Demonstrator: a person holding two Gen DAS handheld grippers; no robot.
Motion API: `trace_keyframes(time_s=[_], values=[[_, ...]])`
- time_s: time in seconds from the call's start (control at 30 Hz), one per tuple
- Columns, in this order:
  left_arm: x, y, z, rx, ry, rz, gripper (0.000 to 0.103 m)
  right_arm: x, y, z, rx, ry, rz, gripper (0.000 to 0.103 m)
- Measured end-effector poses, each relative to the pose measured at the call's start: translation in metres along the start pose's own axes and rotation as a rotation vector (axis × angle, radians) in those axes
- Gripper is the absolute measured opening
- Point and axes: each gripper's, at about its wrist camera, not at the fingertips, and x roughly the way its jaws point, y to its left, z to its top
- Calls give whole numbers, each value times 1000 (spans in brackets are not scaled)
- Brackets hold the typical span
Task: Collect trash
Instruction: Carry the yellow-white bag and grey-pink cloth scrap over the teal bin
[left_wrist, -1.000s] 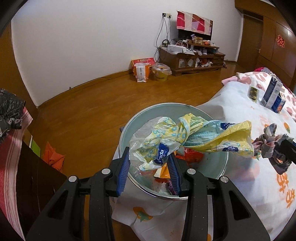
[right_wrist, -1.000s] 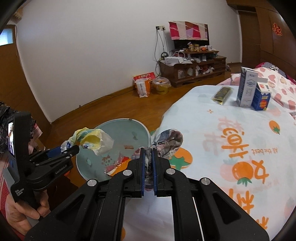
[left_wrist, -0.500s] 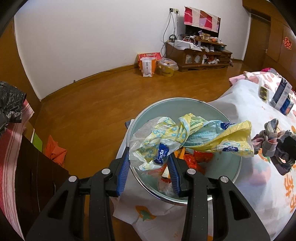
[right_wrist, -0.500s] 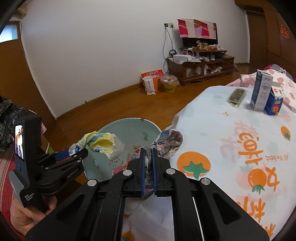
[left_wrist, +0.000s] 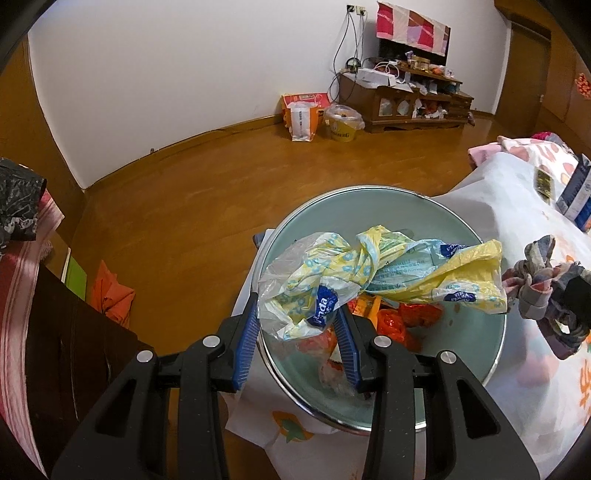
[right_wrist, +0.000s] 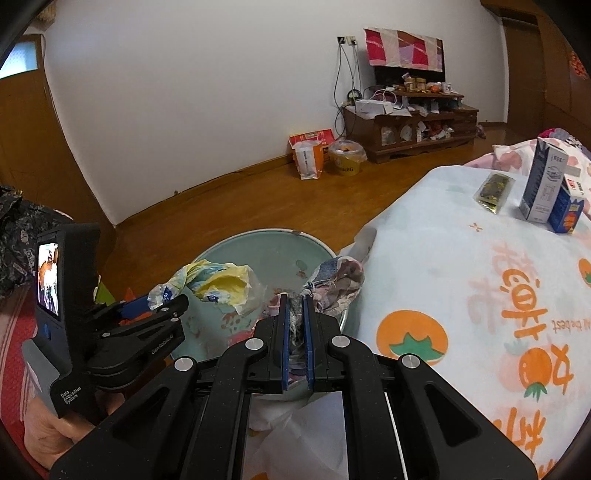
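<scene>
Left gripper (left_wrist: 297, 314): we see its blue pads part way apart, pinching one end of the crumpled yellow and white plastic bag (left_wrist: 384, 266); we hold it over the bin

Plastic bag: it hangs in the air above the open bin, and its loose end reaches out toward the bed side of the rim

Right gripper (right_wrist: 295, 301): we see its two blue pads squeezed almost together on a scrunched scrap of patterned cloth (right_wrist: 338, 280)

Cloth scrap: it sticks up past the fingertips, just over the bin's rim on the side next to the bed

Trash bin (left_wrist: 376, 201): round, pale green inside with a shiny rim; it stands on the wood floor, tight against the corner of the bed

Inside the bin: we can see red and orange wrappers (left_wrist: 402, 317) at the bottom

Bed (right_wrist: 461, 266): its white sheet has orange fruit pictures; near the far edge stand a tall milk carton (right_wrist: 546, 184) and a small blue juice box (right_wrist: 567, 208), touching each other, with a flat dark packet (right_wrist: 493, 188) lying near them

Person's hand (right_wrist: 48, 432): it grips the handle of the left gripper
</scene>
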Motion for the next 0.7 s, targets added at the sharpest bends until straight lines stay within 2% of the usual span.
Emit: trace_keyframes(time_s=[0.7], values=[[32, -2, 12, -8, 40, 15, 40, 34, 2, 7, 0, 40, 10, 8]])
